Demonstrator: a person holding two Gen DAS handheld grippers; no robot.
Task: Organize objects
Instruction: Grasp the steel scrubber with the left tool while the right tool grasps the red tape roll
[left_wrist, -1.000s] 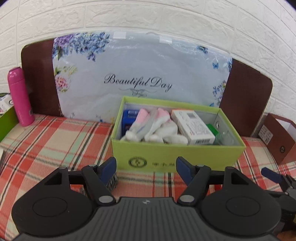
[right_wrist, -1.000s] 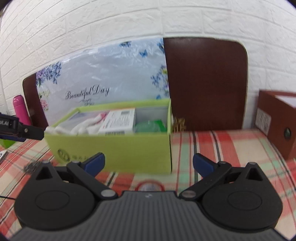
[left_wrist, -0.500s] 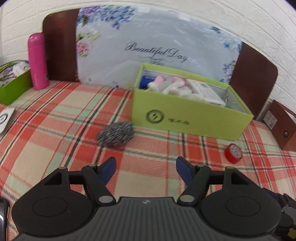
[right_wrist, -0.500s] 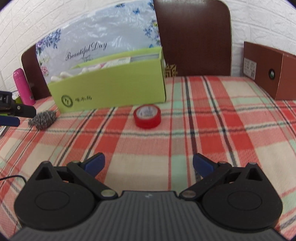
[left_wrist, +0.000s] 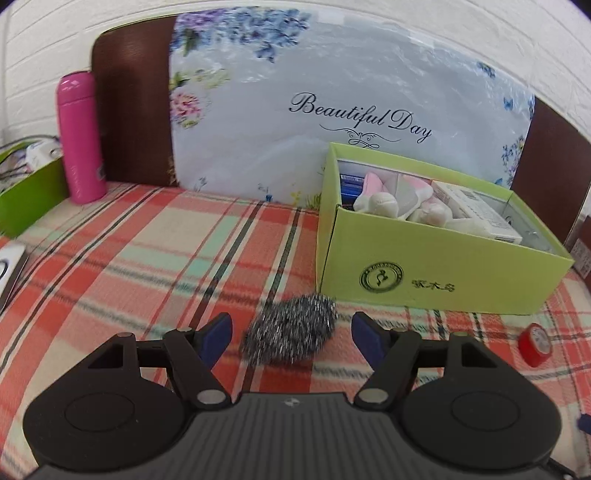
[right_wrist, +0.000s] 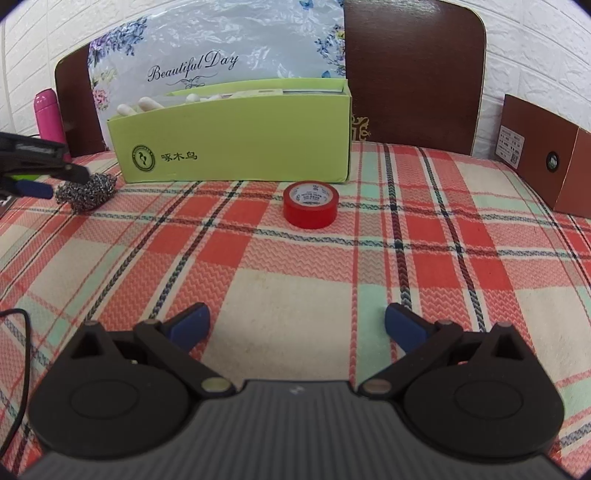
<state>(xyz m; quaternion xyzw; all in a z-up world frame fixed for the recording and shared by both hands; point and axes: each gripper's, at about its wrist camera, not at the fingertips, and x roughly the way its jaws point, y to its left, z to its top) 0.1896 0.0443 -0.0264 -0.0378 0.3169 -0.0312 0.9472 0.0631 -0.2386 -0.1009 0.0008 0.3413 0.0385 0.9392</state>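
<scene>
A steel-wool scourer (left_wrist: 288, 336) lies on the plaid cloth just in front of the green box's (left_wrist: 436, 280) left corner. My left gripper (left_wrist: 291, 329) is open and straddles the scourer, with a small gap between the wool and each blue pad. The box holds socks, a white carton and a blue pack. In the right wrist view a red tape roll (right_wrist: 311, 205) lies flat in front of the green box (right_wrist: 236, 144). My right gripper (right_wrist: 295, 325) is open over bare cloth, well short of the tape. The left gripper (right_wrist: 37, 173) shows at the left edge, over the scourer (right_wrist: 88, 190).
A pink bottle (left_wrist: 79, 136) and a green tray (left_wrist: 29, 195) stand at the far left. A brown carton (right_wrist: 546, 162) sits at the right. A floral wrapped board (left_wrist: 332, 110) leans on dark chair backs behind the box. A black cable (right_wrist: 22, 350) crosses the near-left cloth.
My left gripper dropped from above the box and closed in on the scourer, which now sits between its jaws. The right gripper pulled back and lowered, bringing the tape into view.
</scene>
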